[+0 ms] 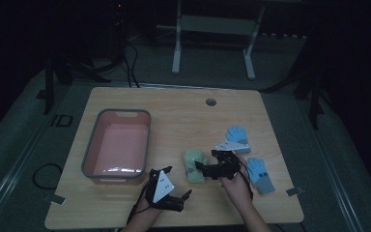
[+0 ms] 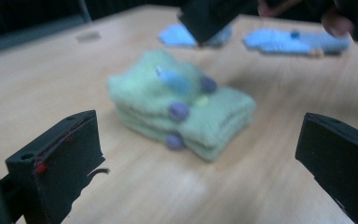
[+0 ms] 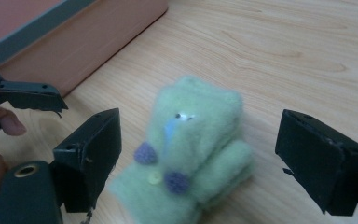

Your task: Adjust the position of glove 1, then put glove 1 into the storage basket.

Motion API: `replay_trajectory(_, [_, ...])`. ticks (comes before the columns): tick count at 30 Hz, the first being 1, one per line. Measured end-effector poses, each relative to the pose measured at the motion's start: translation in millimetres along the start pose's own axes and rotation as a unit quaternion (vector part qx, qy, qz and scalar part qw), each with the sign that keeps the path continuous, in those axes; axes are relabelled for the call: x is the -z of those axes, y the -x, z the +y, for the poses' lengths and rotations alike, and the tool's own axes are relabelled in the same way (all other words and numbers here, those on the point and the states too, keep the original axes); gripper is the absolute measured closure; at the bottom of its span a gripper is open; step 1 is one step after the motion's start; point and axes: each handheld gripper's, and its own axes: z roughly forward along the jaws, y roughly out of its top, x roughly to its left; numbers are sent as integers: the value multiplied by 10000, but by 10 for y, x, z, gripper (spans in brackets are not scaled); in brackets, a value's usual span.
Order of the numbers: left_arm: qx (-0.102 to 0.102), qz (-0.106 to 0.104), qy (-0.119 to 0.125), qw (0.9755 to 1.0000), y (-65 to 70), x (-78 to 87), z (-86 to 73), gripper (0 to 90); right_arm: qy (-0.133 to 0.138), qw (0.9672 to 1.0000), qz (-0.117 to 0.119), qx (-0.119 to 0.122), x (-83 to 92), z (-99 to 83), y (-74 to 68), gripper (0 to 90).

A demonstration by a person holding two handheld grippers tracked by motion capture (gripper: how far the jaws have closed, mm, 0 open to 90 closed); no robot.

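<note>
Both tongs [image 1: 186, 195] [image 1: 200, 166] open beside gloves [image 1: 194, 165]

I think I am working in a dim lab or recording room, because the wooden table [image 1: 174, 116] stands on grey carpet [image 1: 24, 145] with black cables [image 1: 125, 63] and a white metal frame [image 1: 212, 34] behind.

We can read just one marking: the letters "ID" [image 1: 61, 121] on the dark floor mat left of the table; we make out no other text
</note>
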Motion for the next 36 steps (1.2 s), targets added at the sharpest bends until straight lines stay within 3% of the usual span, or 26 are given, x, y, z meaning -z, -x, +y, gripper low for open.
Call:
replay_trajectory(2, [55, -72, -136, 9999, 3, -1, 35, 5, 83, 9998, 29, 204, 28, 11, 54, 139])
replay_trajectory(4, [55, -72, -136, 9999, 3, -1, 35, 4, 117, 9996, 21, 245, 48, 19, 78, 140])
replay_trajectory(5, [-34, -178, -286, 9994, -18, 2, 101, 4, 93, 9994, 156, 288, 83, 52, 144, 138])
replay_trajectory(8, [-131, -343, -318, 9988, -50, 4, 139, 4, -89, 9993, 258, 263, 101, 115, 224, 125])
replay_trajectory(10, [-283, -432, -430, 9977, -55, -22, 163, 4, -11, 9993, 308, 215, 106, 167, 248, 123])
replay_trajectory(12, [-357, -542, -492, 9967, -43, -64, 194, 5, 8, 9982, 540, 278, 96, 219, 251, 115])
replay_trajectory(14, [-572, -643, -571, 9947, -24, -113, 234, 5, -60, 9974, 598, 386, 52, 276, 238, 136])
replay_trajectory(17, [-884, -698, -551, 9921, 5, -180, 279, 141, -98, 9961, 695, 534, -38, 358, 219, 227])
replay_trajectory(20, [-1075, -752, -599, 9895, 9, -261, 319, 190, -264, 9951, 744, 589, -162, 419, 218, 344])
replay_trajectory(22, [-1282, -780, -722, 9860, 5, -323, 336, 240, -377, 9947, 750, 587, -256, 439, 228, 368])
replay_trajectory(28, [-1692, -878, -1043, 9761, -25, -488, 327, 352, -731, 9921, 976, 310, -514, 396, 333, 378])
replay_trajectory(31, [-1776, -914, -1133, 9733, -52, -538, 327, 375, -958, 9899, 1037, 142, -611, 335, 403, 364])
replay_trajectory(36, [-1838, -958, -1224, 9706, -43, -596, 304, 409, -1225, 9840, 1289, -112, -698, 209, 495, 365])
